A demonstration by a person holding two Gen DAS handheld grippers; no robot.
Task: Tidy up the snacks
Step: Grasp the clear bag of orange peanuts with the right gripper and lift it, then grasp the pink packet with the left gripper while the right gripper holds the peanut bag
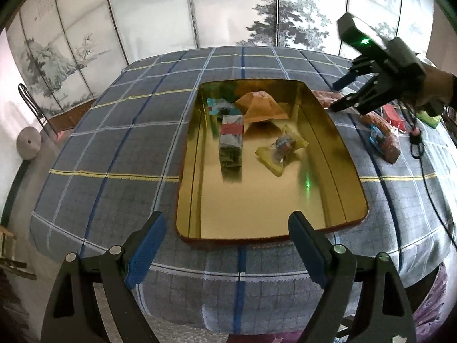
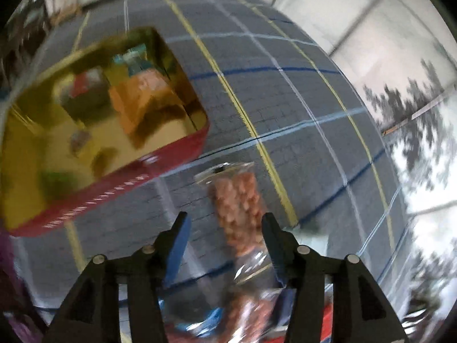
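A gold-lined tin tray (image 1: 328, 200) with red outer walls (image 2: 177, 148) lies on the plaid table. Inside lie an orange packet (image 1: 261, 105), a dark striped packet (image 1: 231, 145), a yellow-edged clear packet (image 1: 281, 150) and a blue packet (image 1: 220, 107). My left gripper (image 1: 225, 245) is open and empty, hovering over the tray's near edge. My right gripper (image 2: 224, 228) is open above a clear bag of brown snacks (image 2: 242, 208) right of the tray; it also shows in the left wrist view (image 1: 340, 94), over loose snacks (image 1: 382, 140).
The plaid cloth (image 1: 114, 143) covers the whole table. More loose packets, red and green (image 1: 428, 118), lie at the table's right edge. A painted folding screen (image 1: 200, 8) stands behind the table, and a metal chair (image 1: 31, 105) stands at the left.
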